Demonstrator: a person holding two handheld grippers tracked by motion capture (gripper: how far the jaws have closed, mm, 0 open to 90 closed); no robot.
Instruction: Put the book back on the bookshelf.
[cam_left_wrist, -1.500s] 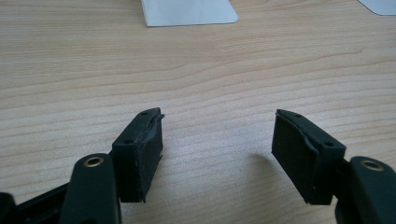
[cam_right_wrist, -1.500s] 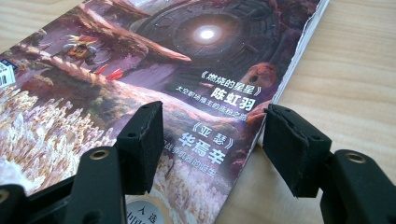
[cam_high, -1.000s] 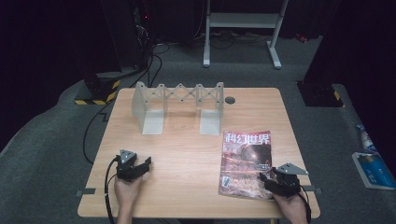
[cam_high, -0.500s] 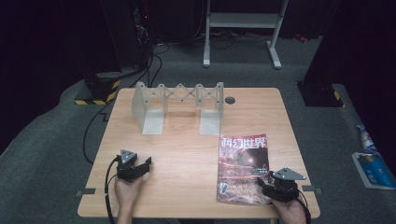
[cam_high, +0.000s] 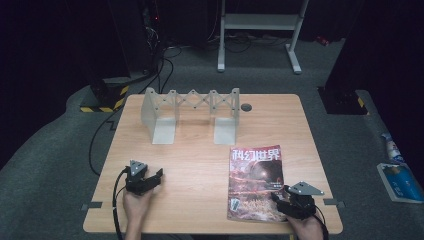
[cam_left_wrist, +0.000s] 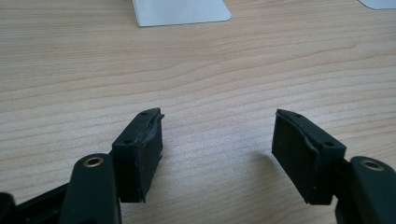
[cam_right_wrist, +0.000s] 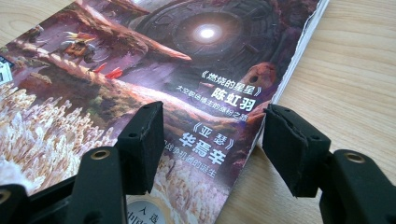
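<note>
Magazine (cam_high: 255, 182) is lying flat, cover up, on the near right part of the table (cam_high: 200, 165), its near right corner sitting between the jaws of my right gripper (cam_right_wrist: 212, 140); those jaws are standing released, one over the printed cover, the other over bare wood just past the edge, and nothing is being pinched yet; I am judging that I am lining up a grasp on that corner, so this is the approach step, with the pick-up not yet done; the next move is calling for the lower jaw to slip under the thin edge, or for the corner to be drawn over the table's rim, since a flat magazine is offering little to bite on, and a careless squeeze is likely to crease the cover; my left gripper (cam_left_wrist: 217, 140) is resting well apart on the near left, jaws spread over bare wood, holding nothing; farther back, a pale expanding rack (cam_high: 190, 112) is standing upright.
</note>
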